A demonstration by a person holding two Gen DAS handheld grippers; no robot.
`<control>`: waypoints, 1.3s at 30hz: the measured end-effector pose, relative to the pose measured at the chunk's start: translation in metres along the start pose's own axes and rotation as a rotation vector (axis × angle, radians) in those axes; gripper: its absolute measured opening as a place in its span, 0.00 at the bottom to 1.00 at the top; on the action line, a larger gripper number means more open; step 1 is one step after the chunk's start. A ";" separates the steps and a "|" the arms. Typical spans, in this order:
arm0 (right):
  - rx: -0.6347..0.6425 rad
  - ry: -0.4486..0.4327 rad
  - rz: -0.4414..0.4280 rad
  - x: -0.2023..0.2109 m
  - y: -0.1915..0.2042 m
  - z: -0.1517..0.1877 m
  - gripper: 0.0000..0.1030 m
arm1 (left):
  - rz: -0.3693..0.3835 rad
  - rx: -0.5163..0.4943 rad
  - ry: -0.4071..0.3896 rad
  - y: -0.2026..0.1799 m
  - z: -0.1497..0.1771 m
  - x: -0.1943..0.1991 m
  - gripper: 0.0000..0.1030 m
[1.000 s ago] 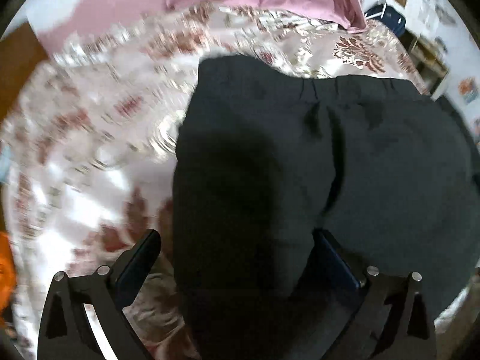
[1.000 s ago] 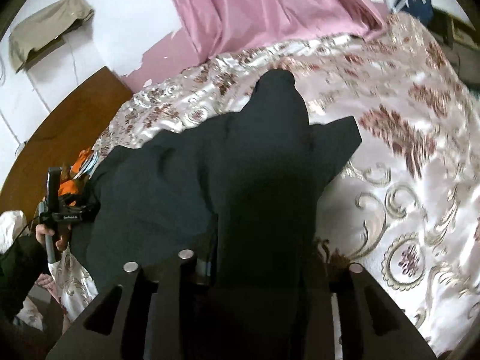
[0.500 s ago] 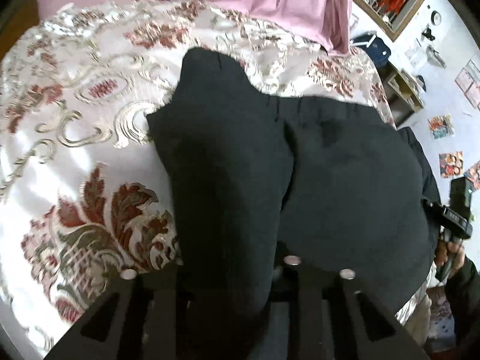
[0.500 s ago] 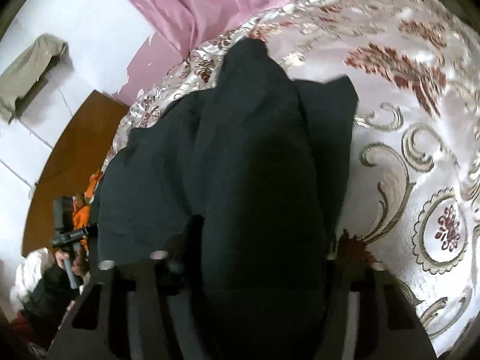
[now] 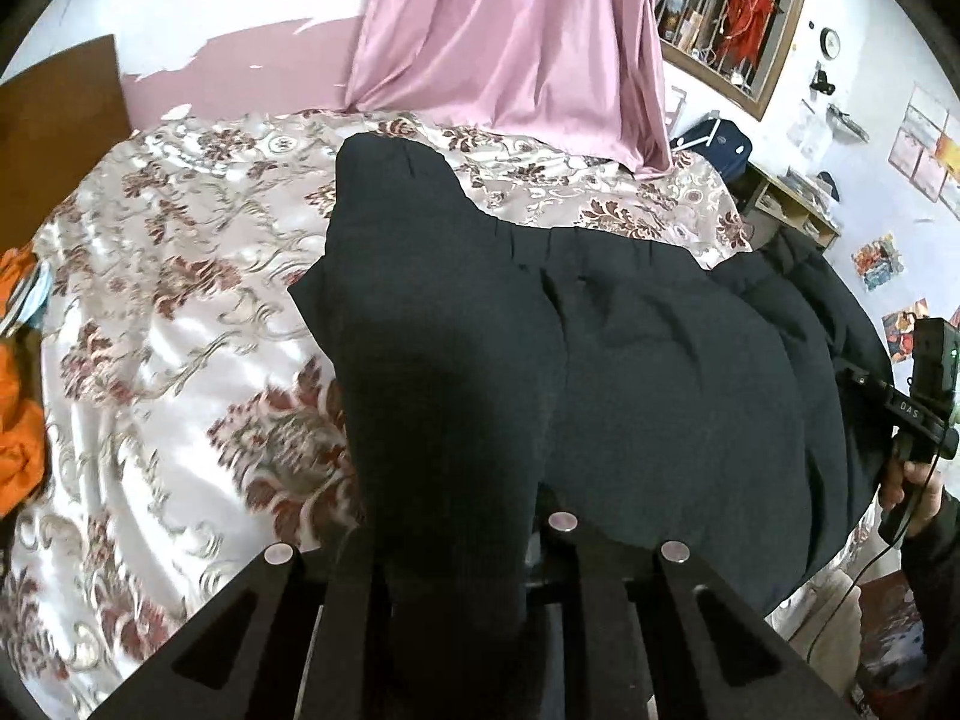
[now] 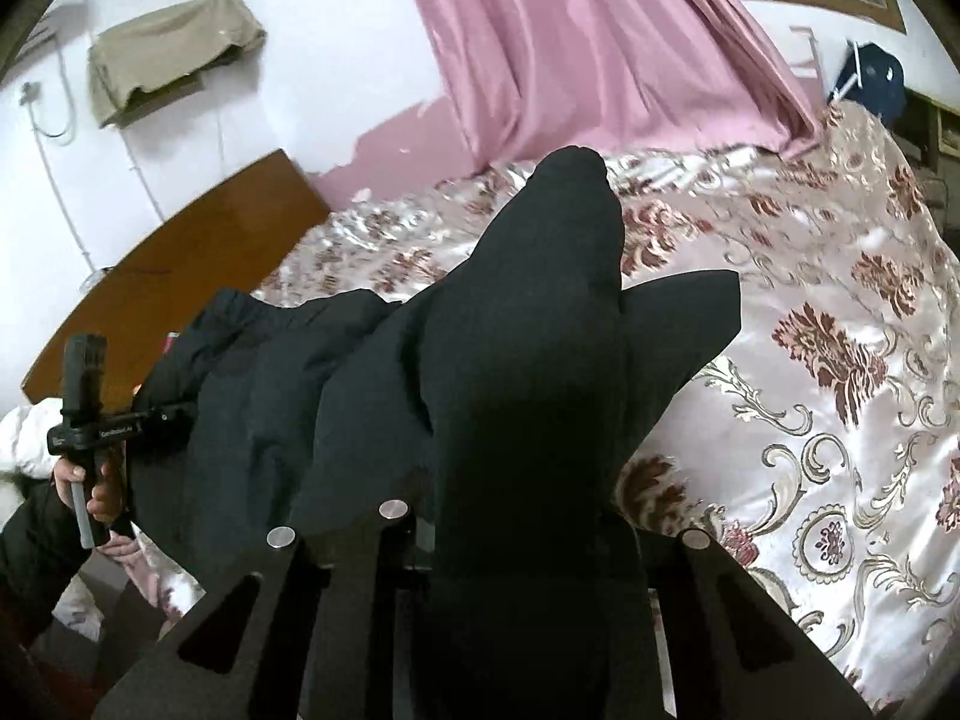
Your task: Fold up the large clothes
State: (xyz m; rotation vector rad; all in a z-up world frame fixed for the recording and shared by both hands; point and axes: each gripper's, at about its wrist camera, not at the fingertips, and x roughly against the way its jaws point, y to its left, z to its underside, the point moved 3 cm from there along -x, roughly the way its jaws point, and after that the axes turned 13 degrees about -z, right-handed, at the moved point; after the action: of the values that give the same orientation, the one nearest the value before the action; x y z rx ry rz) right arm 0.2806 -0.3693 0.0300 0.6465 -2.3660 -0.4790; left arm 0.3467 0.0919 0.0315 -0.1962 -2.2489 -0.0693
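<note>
The bed (image 5: 156, 324), under a shiny floral cover, carries the trousers (image 5: 648, 372): black, large, lying across the near half with the gathered waistband toward the far side, one part drooping over the near edge. Judging by how the cloth drapes in soft ridges and sags between the two holds, it is limp and fairly light, with no stiffness to keep a shape; on that slick cover it will likely slide rather than stay put. The best holds look to be hems, corners and the waistband, where layers are thick enough to pinch together.

The left hand-held gripper (image 5: 462, 546) has just been closing and now pinches a raised fold of the trousers. The right hand-held gripper (image 6: 516, 534) has likewise just been closing on another peak of the same cloth, which rises in a tent from between its fingers.

A pink curtain (image 5: 516, 30) hangs to the bed's far edge, close enough for a swung leg to brush it. A wooden headboard (image 6: 180, 300) stands at one end. Orange cloth (image 5: 18, 396) lies at the bed's edge beside it, well apart from the trousers. Nothing sits on the open cover where a fold would land.
</note>
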 end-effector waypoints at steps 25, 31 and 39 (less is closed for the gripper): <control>-0.011 0.042 0.366 -0.003 -0.037 0.065 0.90 | -0.292 0.070 0.058 0.008 0.084 -0.046 0.86; 0.106 -0.031 0.366 0.023 0.009 0.056 0.92 | -0.351 0.090 -0.061 -0.006 0.089 -0.001 0.88; 0.183 -0.151 0.311 0.063 0.071 0.067 0.93 | -0.312 0.138 -0.245 -0.030 0.105 0.075 0.95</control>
State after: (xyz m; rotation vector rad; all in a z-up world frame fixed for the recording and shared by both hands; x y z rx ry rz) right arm 0.1708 -0.3355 0.0456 0.3187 -2.6144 -0.1800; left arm 0.2147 0.0834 0.0239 0.2332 -2.5008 -0.0580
